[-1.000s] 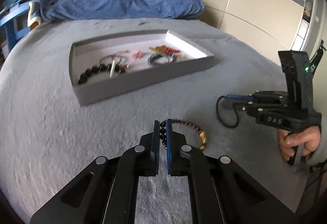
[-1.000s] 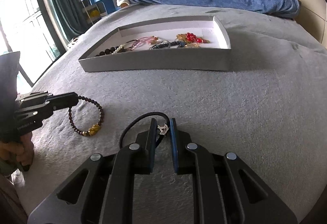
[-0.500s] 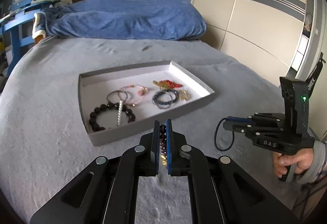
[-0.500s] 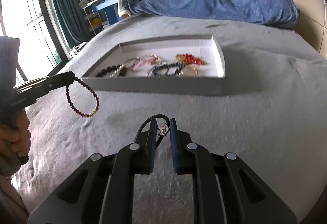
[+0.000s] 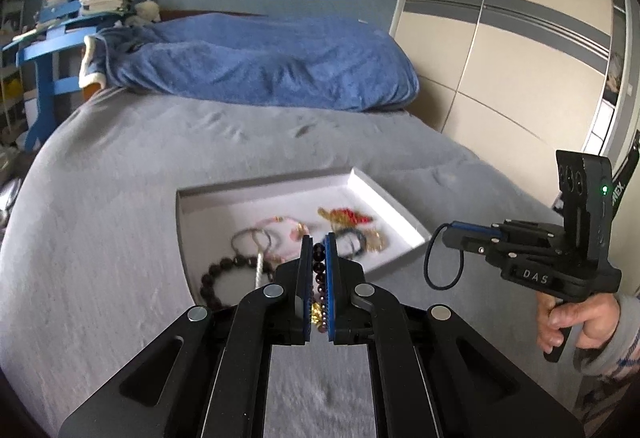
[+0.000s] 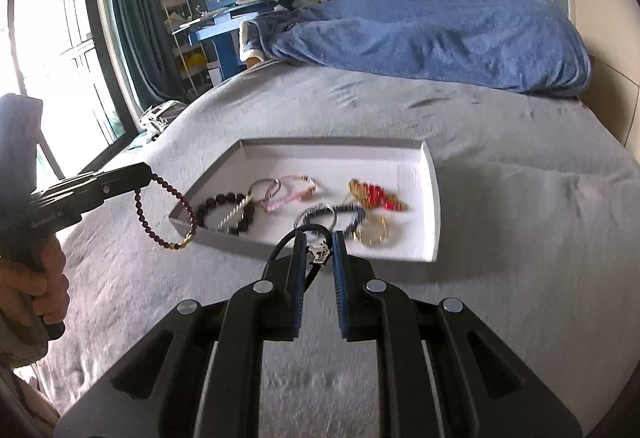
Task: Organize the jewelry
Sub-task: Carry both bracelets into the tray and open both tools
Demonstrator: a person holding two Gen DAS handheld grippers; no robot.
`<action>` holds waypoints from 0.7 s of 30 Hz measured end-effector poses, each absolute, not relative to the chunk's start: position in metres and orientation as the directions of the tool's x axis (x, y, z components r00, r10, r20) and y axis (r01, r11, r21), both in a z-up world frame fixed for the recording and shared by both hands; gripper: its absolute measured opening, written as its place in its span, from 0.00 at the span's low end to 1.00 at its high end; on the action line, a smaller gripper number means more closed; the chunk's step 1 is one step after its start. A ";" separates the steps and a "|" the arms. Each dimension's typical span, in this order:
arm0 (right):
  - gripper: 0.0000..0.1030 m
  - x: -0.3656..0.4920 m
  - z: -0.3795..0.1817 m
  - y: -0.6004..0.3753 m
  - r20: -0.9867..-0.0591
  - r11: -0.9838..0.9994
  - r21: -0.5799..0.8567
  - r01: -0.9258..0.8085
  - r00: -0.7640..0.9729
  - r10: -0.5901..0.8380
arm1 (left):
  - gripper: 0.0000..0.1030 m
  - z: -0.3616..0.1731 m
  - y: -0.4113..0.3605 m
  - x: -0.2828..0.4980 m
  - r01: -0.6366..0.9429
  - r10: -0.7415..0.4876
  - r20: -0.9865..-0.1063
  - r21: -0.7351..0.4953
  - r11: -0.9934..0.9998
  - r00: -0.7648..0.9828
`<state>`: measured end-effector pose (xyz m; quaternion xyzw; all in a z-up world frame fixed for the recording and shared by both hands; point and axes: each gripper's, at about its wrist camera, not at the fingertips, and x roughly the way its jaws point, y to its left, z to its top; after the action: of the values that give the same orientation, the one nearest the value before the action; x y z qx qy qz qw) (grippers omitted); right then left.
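**Both claws carry a bracelet above the tray**

The left gripper (image 5: 319,254) is pinched tight on a dark beaded bracelet (image 6: 160,214); the right gripper (image 6: 318,252) is nearly closed on a black cord bracelet (image 5: 440,258). Both hang near the white tray (image 6: 434,198) on the grey bed (image 6: 520,238). Only the right wrist view shows the beaded loop dangling whole.

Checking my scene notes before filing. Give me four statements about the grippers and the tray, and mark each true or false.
1. The left gripper holds a beaded bracelet. True.
2. The right gripper is empty. False: its jaws clamp a black cord.
3. The tray is bare. False: several bracelets lie in it.
4. The tray rests on the grey bed. True.
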<state>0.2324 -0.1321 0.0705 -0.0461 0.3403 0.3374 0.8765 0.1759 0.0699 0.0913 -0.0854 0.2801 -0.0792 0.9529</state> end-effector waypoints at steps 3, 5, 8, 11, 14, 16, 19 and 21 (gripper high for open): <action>0.13 0.242 0.077 -0.127 -0.629 0.766 0.136 -0.629 0.542 0.557 | 0.06 0.098 0.070 0.184 0.097 -0.187 -0.518 -0.197 0.976 0.834; 0.12 0.249 0.080 -0.121 -0.631 0.763 0.133 -0.633 0.540 0.558 | 0.06 0.100 0.070 0.190 0.093 -0.181 -0.522 -0.190 0.977 0.834; 0.13 0.260 0.082 -0.116 -0.634 0.762 0.139 -0.632 0.535 0.559 | 0.06 0.100 0.073 0.199 0.080 -0.174 -0.530 -0.197 0.977 0.830; 0.13 0.271 0.081 -0.109 -0.644 0.763 0.135 -0.632 0.529 0.553 | 0.06 0.097 0.078 0.207 0.064 -0.168 -0.533 -0.208 0.976 0.830; 0.13 0.281 0.076 -0.098 -0.662 0.763 0.121 -0.635 0.521 0.539 | 0.06 0.094 0.082 0.215 0.049 -0.166 -0.536 -0.225 0.973 0.828; 0.13 0.286 0.072 -0.088 -0.674 0.760 0.113 -0.640 0.513 0.532 | 0.06 0.089 0.085 0.221 0.039 -0.175 -0.541 -0.254 0.966 0.823; 0.13 0.291 0.062 -0.074 -0.687 0.757 0.117 -0.643 0.497 0.529 | 0.06 0.077 0.083 0.231 0.029 -0.187 -0.552 -0.282 0.959 0.813; 0.13 0.293 0.054 -0.065 -0.694 0.755 0.122 -0.644 0.489 0.529 | 0.06 0.069 0.078 0.236 0.035 -0.189 -0.563 -0.273 0.961 0.804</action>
<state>0.2928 -0.0655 0.0535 -0.0769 0.3733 0.3411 0.8593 0.2358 0.0780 0.0692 -0.1256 0.3072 -0.0595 0.9414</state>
